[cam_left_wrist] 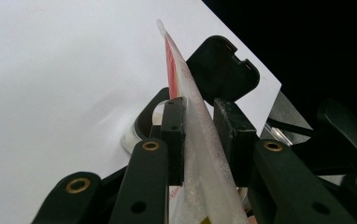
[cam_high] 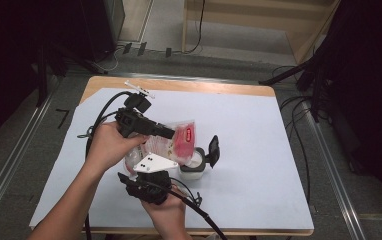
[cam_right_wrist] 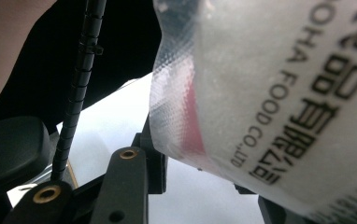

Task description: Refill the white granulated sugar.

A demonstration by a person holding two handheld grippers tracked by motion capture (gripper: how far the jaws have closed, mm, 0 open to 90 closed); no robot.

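You hold a clear plastic food pouch (cam_high: 171,142), red-printed at one end with black lettering, off the bench (cam_high: 259,150) near its middle. Your left claw (cam_left_wrist: 200,135) pinches its thin edge; your right claw (cam_high: 151,172) sits closed against its lower part. Just beside it stands a white container (cam_high: 193,170) with an open black flip lid (cam_high: 212,150).
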